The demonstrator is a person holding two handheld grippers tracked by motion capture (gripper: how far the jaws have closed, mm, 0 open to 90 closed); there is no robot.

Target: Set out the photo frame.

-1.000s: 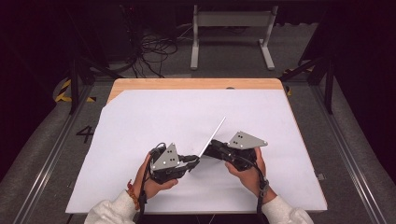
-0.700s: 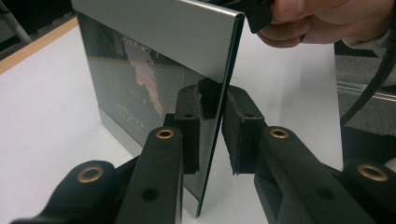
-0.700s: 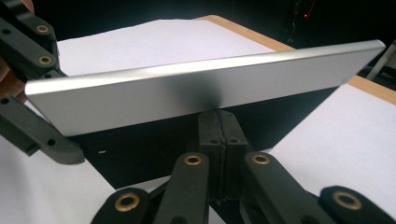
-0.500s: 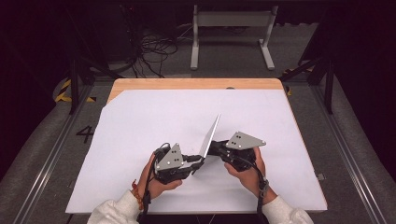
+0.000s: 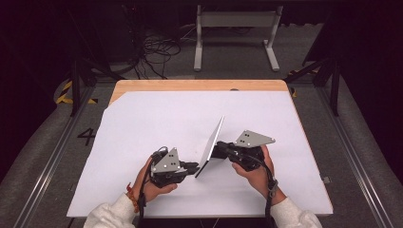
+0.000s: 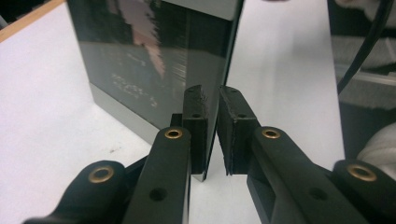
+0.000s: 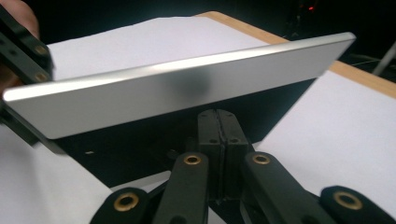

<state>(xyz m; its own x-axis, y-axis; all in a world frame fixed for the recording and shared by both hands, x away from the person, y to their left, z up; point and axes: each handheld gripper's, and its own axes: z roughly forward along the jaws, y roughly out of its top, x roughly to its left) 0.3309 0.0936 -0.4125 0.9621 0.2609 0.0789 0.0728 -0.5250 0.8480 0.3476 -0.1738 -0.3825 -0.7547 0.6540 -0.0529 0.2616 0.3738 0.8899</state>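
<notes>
A thin silver panel (image 5: 211,147) with a dark glossy face (image 6: 154,56) stands tilted on its lower corner on the white table cover (image 5: 142,123), between my two grippers. My left gripper (image 5: 195,167) grips the panel's near lower edge, which sits between its pads (image 6: 212,100); the jaws have just been closing on it. My right gripper (image 5: 219,146) is shut with its pads together and nothing between them (image 7: 218,116). Its tip sits under the raised panel (image 7: 187,88), at the dark face. Whether it touches the face I cannot tell.
The white cover spreads over a wooden table whose far edge (image 5: 190,85) shows. Beyond it on the dark floor stand a grey metal frame (image 5: 235,28) and loose cables (image 5: 152,52). Rails run along both sides of the table.
The panel has turned, so more of its light face shows from above. Both hands have stayed about where they were.
</notes>
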